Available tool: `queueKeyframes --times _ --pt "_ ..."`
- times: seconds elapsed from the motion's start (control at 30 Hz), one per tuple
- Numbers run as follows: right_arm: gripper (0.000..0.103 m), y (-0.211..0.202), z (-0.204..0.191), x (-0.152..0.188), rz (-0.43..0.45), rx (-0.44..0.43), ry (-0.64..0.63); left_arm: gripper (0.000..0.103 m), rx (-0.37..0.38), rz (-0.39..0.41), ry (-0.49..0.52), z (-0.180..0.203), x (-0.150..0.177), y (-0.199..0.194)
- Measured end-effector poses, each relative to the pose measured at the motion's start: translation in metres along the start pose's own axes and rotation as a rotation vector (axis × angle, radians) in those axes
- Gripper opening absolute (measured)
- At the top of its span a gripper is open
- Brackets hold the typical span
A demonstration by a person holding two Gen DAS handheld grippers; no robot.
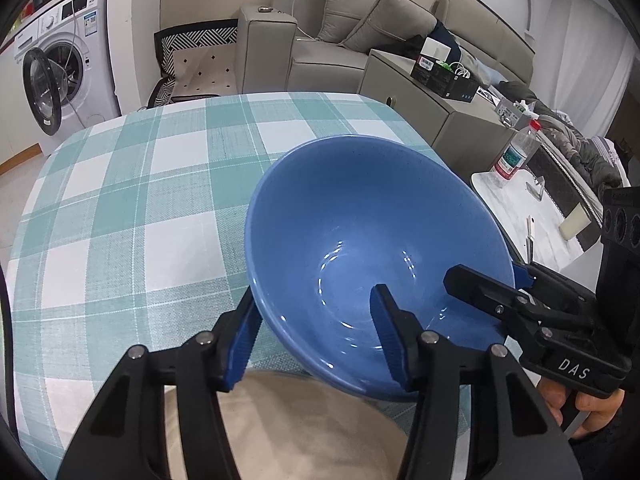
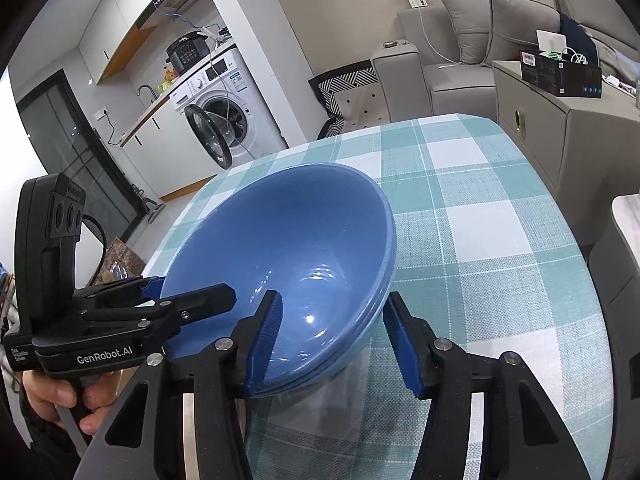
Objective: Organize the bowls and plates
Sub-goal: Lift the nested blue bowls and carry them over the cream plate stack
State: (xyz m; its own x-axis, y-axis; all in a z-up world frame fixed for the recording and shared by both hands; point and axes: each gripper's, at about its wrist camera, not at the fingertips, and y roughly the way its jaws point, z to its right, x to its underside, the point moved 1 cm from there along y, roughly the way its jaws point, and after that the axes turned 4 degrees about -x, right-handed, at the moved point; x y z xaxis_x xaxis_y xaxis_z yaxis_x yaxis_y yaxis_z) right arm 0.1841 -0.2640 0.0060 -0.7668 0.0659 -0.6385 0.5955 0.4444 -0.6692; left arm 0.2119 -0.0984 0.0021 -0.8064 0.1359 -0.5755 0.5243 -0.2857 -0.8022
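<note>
A stack of blue bowls (image 1: 360, 220) (image 2: 288, 232) is tilted over the near edge of a table with a teal checked cloth (image 1: 140, 200) (image 2: 480, 220). My left gripper (image 1: 314, 298) is shut on its near rim, one pad outside the wall and one inside. In the right wrist view it (image 2: 184, 290) clamps the stack's left rim. My right gripper (image 2: 335, 297) is shut on the layered rims, left finger inside and right finger outside. The left wrist view shows it (image 1: 500, 278) on the stack's right rim. A person's hand (image 1: 580, 408) (image 2: 60, 396) holds each gripper's handle.
A washing machine (image 1: 52, 80) (image 2: 224, 120) with its door open stands beyond the table's far left. A grey sofa (image 1: 340, 40) and a cabinet (image 1: 440, 120) with a black box lie behind. A bottle (image 1: 516, 152) stands on a small white table at the right.
</note>
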Motion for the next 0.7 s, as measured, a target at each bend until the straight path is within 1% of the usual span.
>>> queueKeyframes --times 0.3,0.7 --pt "0.054 -0.003 -0.003 0.001 0.011 0.008 -0.021 0.048 -0.04 0.005 0.018 0.002 0.002 -0.002" --pt "0.054 -0.015 -0.011 -0.002 0.042 -0.002 -0.049 0.047 -0.054 0.038 0.02 0.002 0.0 -0.016"
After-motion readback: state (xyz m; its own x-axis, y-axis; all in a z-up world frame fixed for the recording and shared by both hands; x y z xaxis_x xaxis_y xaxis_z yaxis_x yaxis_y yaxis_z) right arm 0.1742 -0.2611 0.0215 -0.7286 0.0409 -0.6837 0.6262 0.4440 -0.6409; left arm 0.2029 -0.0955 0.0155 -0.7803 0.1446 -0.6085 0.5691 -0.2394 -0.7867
